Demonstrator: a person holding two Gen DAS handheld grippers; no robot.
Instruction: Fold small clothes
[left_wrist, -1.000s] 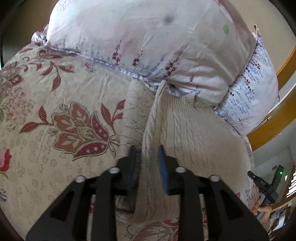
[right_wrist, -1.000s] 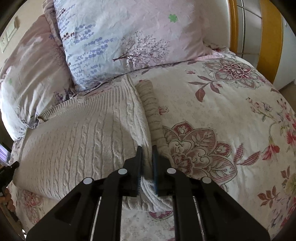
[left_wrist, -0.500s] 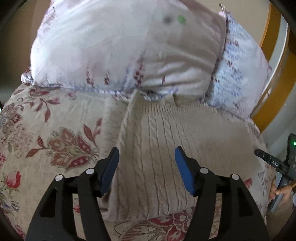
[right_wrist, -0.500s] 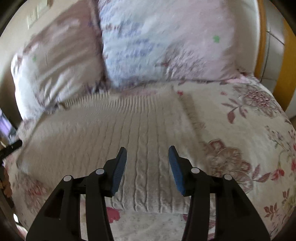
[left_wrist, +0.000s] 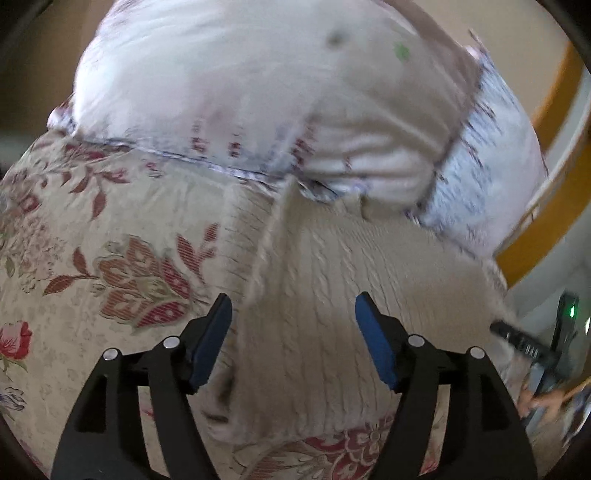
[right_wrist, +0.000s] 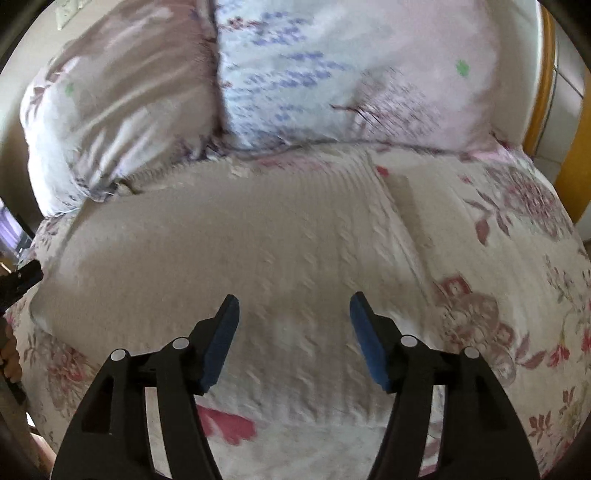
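Sweater (left_wrist: 332, 295) of cream cable knit lies flat on the flowered bed cover (left_wrist: 92, 240), its top edge touching the pillows (left_wrist: 258, 92); one side looks already folded inward, with a raised edge running down the knit. Left tongs (left_wrist: 293, 332) are released, jaws wide apart, gripping nothing; right tongs (right_wrist: 294, 332) are the same, hovering over the knit (right_wrist: 258, 258). For a good next fold, I judge each should pinch one lower corner only, lift evenly, and keep the edges aligned; thick knit may slip or bunch.
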